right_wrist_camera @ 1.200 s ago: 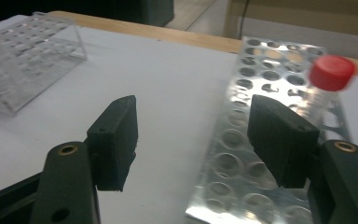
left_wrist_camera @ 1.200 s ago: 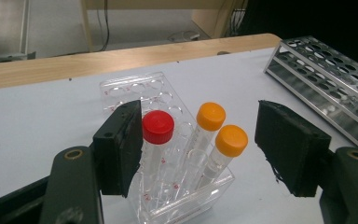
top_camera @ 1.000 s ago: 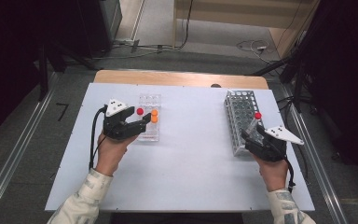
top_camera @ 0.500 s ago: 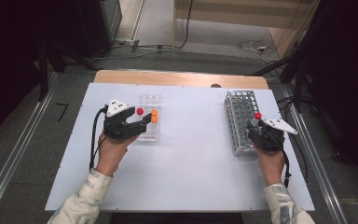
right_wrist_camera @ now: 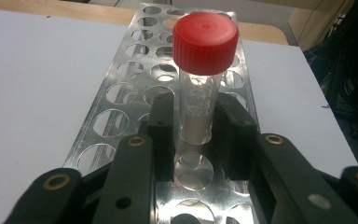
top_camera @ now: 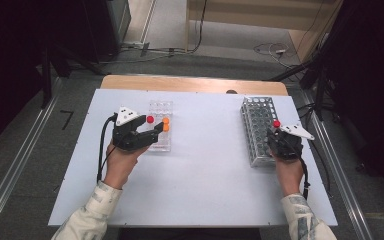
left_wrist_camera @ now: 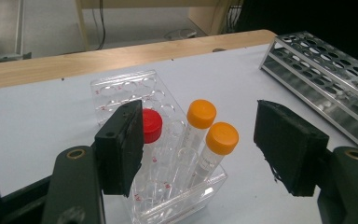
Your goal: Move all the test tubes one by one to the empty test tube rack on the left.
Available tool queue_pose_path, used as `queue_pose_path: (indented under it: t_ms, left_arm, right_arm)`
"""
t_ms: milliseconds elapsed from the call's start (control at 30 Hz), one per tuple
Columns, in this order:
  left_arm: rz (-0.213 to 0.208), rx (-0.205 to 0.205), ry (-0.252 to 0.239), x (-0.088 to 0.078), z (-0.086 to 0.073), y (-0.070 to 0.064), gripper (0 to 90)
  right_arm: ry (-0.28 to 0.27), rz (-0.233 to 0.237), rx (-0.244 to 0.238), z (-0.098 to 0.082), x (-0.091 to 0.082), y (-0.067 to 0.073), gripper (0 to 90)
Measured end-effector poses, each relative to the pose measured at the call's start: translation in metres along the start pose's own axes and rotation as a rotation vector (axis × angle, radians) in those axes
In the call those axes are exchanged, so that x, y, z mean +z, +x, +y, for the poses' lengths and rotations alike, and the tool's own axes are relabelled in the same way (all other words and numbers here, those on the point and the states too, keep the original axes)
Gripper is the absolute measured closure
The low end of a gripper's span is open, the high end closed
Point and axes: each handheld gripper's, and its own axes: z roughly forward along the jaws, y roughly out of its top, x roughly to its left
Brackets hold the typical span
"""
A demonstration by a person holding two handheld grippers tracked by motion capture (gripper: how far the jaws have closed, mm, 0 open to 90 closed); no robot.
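A metal rack (top_camera: 257, 120) stands at the table's right, with a red-capped tube (right_wrist_camera: 200, 74) upright in one of its near holes. My right gripper (right_wrist_camera: 196, 135) has just been closing, and its pads (right_wrist_camera: 164, 135) now press on that tube's clear body below the cap (top_camera: 276, 123). On the left, a clear plastic rack (left_wrist_camera: 121, 88) holds a red-capped tube (left_wrist_camera: 150, 126) and two orange-capped tubes (left_wrist_camera: 212, 135). My left gripper (left_wrist_camera: 205, 140) is open at the near end of this rack, one pad (left_wrist_camera: 121, 149) beside the red cap and the other well off to the right.
A white table (top_camera: 205, 175) carries both racks, with bare surface between them and toward the person. A wooden strip (top_camera: 190, 84) runs along the far edge. Floor cables and dark equipment lie beyond the table.
My right gripper moved in toward the metal rack and its jaws closed around the red-capped tube. The left gripper stayed where it was.
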Motion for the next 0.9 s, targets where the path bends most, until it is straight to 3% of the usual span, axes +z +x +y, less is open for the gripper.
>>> queue_pose_path:
  t_ms: [300,900]
  left_arm:
    - [0.001,-0.004,-0.004,0.0,0.0,0.0,33.5]
    - [-0.002,-0.001,-0.009,-0.002,0.0,-0.001,33.5]
  right_arm:
    - [-0.022,0.004,0.007,0.002,-0.004,-0.002,71.4]
    - [-0.123,0.017,0.021,0.026,-0.042,-0.007,72.0]
